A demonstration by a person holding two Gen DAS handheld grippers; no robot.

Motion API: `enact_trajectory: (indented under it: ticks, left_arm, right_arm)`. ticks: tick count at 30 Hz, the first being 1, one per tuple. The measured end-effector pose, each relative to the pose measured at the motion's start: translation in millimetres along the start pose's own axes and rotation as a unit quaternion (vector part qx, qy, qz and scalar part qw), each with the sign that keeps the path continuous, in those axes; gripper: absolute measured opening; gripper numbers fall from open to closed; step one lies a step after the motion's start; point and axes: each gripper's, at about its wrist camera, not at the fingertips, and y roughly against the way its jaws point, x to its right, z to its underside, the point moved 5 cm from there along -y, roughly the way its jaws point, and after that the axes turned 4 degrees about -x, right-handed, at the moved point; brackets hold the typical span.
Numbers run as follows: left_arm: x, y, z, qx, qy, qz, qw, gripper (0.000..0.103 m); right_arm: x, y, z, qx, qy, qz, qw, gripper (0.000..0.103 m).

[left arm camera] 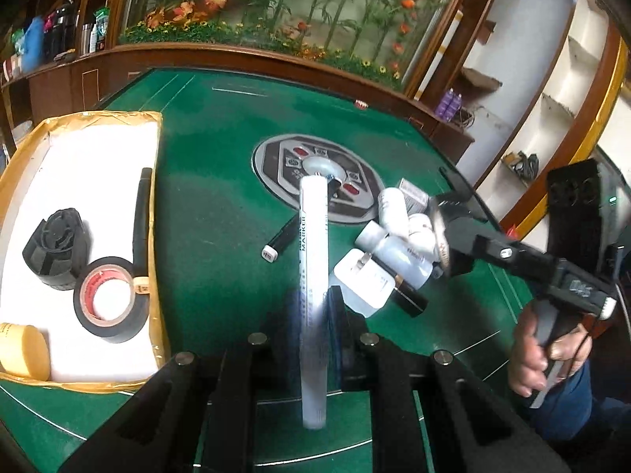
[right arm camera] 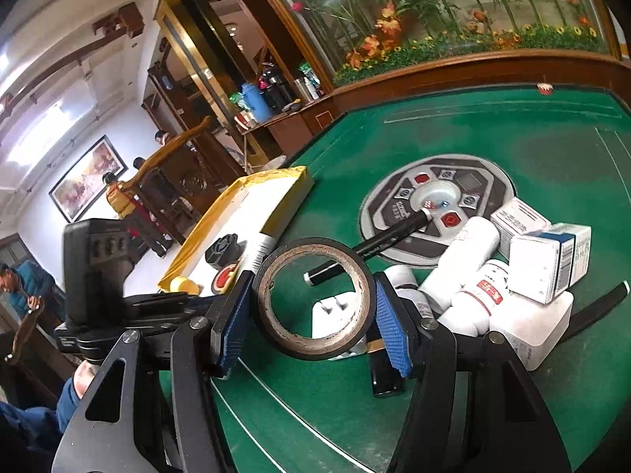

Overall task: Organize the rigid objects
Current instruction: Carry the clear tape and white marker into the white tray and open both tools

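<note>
left wrist view: your left gripper (left arm camera: 313, 307) is clamped mid-barrel on the white marker (left arm camera: 313, 252); it's light, stiff and slick, so grip near its middle; your right gripper (right arm camera: 313, 317) squeezes the tape roll (right arm camera: 313, 299).

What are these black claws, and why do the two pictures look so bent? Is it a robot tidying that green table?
No robot: a person holds a two-fingered grabber in each hand, each with a wide-angle camera looking along its fingers. The left gripper is shut on a white marker. The right gripper clamps a roll of black tape. On the green table lie white bottles, small boxes, a white charger and a black pen. A yellow-edged tray already holds another tape roll.
</note>
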Motion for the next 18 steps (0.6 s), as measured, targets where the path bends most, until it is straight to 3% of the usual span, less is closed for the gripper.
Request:
enact_trajectory:
  ticks: [18]
  left_arm:
    - [-30, 26, -6, 0.054, 0.034, 0.006, 0.9979, 0.013]
  right_arm:
    - [-14, -8, 6, -0.01, 0.022, -0.001, 1.0, 0.059]
